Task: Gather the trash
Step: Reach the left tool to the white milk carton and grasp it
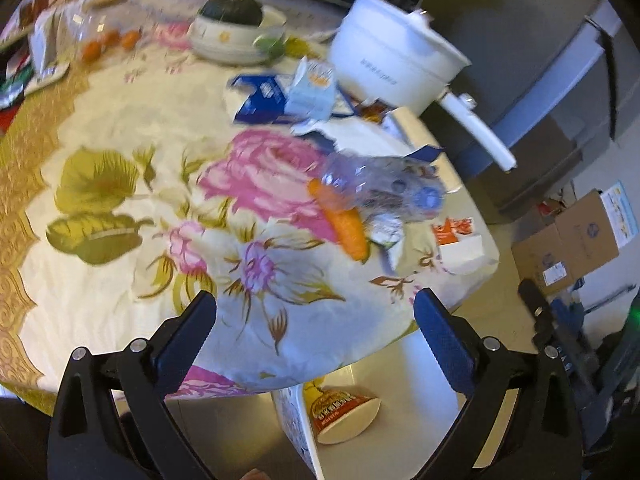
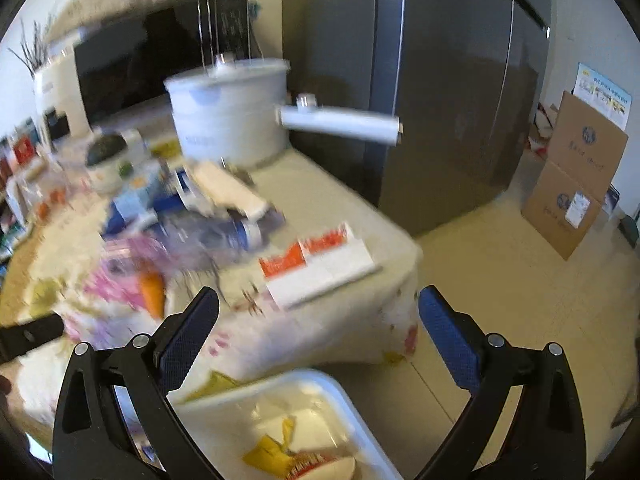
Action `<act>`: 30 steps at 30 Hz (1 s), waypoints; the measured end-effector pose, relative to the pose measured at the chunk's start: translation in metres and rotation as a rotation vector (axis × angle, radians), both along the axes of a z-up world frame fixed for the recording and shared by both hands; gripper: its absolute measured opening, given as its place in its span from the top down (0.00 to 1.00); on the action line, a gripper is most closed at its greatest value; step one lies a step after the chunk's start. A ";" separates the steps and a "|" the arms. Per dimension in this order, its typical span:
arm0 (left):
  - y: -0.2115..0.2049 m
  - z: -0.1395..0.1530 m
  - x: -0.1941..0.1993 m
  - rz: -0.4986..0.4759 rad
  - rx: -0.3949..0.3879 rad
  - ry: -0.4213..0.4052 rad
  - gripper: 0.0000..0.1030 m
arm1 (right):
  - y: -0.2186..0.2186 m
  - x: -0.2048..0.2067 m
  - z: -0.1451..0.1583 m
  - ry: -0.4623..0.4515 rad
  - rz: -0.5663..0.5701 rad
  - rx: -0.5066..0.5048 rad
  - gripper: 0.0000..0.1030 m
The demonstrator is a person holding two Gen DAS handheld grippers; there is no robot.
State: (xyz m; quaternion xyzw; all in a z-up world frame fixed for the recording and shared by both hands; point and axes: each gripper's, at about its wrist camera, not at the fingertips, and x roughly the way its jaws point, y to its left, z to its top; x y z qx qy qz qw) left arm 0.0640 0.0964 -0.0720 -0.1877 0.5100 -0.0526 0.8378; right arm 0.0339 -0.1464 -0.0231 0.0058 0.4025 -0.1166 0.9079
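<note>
Below the table edge, your white bin (image 2: 352,408) already holds a paper cup (image 1: 348,412) and a yellow wrapper (image 2: 268,454), so you've begun. On the tablecloth (image 1: 120,128), the crushed bottle (image 1: 384,188), torn cartons (image 1: 280,96) and orange-white box (image 2: 320,264) remain. Your left gripper (image 1: 316,320) and right gripper (image 2: 320,316) are both spread wide, holding nothing.

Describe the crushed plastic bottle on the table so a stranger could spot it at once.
Start at the white pot with the long handle on the floral tablecloth. Come toward the table's near corner, past the torn blue-and-white cartons. The crushed plastic bottle lies on its side beside a carrot: clear, crumpled, with a blue cap.
</note>
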 end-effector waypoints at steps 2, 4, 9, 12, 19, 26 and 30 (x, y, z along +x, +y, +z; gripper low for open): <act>0.003 -0.004 0.003 0.011 -0.005 0.010 0.07 | 0.000 -0.001 -0.002 0.011 0.009 0.022 0.07; 0.004 -0.001 0.010 0.017 0.011 0.002 0.07 | 0.002 -0.002 -0.001 0.007 0.015 0.015 0.07; 0.010 0.015 0.041 0.037 0.052 -0.055 0.07 | 0.004 -0.001 0.000 0.024 0.028 0.059 0.07; 0.016 0.018 0.067 0.062 0.052 -0.059 0.07 | 0.006 0.001 -0.002 0.043 0.043 0.066 0.07; 0.015 0.017 0.149 0.062 0.050 -0.024 0.07 | 0.011 0.003 0.002 0.048 0.075 0.055 0.07; -0.005 0.001 0.226 0.017 0.089 0.067 0.07 | -0.001 0.018 -0.011 0.140 0.053 0.191 0.07; -0.015 -0.007 0.254 -0.011 0.153 0.090 0.07 | -0.003 0.020 -0.014 0.150 0.040 0.215 0.07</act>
